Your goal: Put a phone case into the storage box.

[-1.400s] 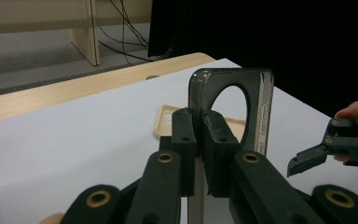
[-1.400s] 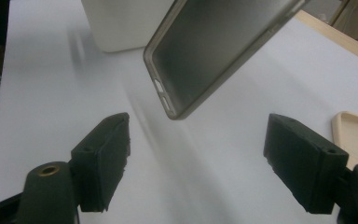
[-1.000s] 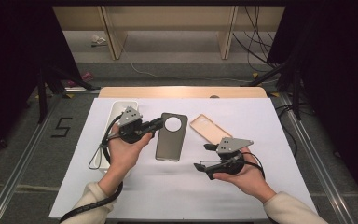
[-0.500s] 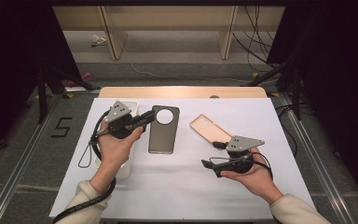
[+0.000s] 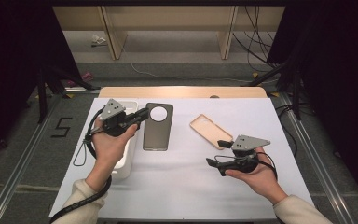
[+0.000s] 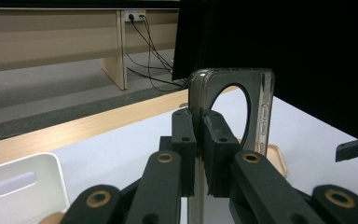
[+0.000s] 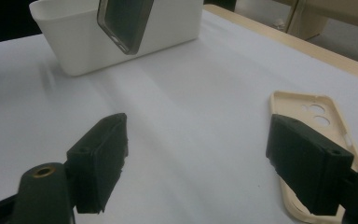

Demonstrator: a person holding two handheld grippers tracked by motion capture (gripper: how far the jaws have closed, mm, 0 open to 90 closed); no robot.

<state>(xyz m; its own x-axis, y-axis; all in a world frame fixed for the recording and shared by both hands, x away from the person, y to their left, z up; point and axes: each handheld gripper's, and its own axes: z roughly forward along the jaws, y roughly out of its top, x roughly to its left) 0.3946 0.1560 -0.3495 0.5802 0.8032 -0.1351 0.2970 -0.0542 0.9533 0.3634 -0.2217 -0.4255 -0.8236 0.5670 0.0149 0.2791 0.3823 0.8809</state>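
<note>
White sheeting covered the table (image 5: 186, 186), with grey floor and wooden furniture legs beyond its far edge. From the high view, the left gripper (image 5: 142, 115) had its jaws clenched on the dark phone case (image 5: 157, 127), which was lifted beside the white bin (image 5: 126, 161) at the table's left. The right gripper (image 5: 216, 153) hovered with jaws released, just near of the beige phone case (image 5: 207, 128) lying flat on the table.

Along the left gripper view, both jaws pinched the dark case's edge, its round camera cutout upright above them.

Along the right gripper view, the jaws stood wide apart, empty, above the sheet, the beige case at their right and the bin farther off.
</note>
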